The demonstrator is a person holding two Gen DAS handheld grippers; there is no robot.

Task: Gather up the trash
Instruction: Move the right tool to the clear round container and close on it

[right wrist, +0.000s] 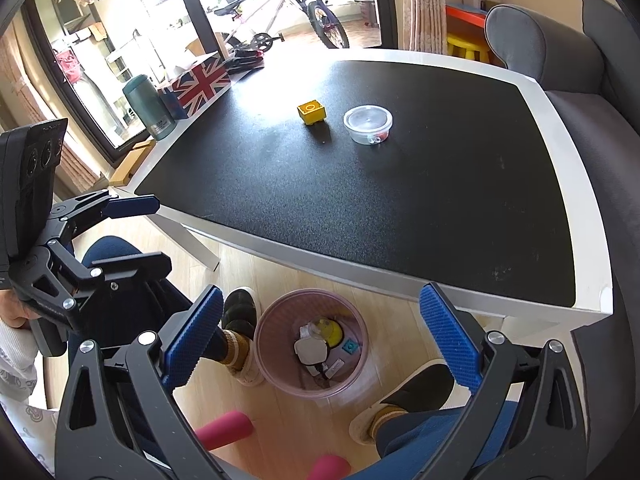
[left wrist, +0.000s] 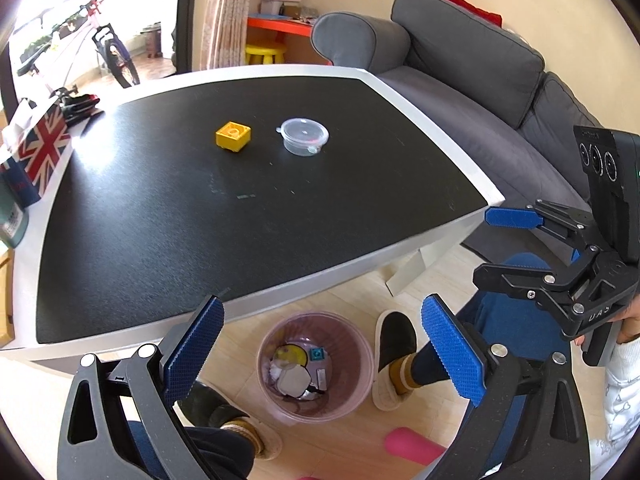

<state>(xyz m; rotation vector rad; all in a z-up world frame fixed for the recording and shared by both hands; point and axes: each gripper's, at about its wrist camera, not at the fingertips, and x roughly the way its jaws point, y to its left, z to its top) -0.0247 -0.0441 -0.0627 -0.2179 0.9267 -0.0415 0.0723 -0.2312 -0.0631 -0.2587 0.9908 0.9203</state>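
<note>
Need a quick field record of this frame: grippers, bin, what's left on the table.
left gripper: open, nothing between the jaws, above the bin
right gripper: open, empty, also above the bin
bin: pink, on the floor at the table's near edge, already holds several discarded items
table: black top, white rim
yellow block: on the table, far side
clear lidded cup: beside the block, apart from it
remaining pickups: block and cup, untouched
</note>
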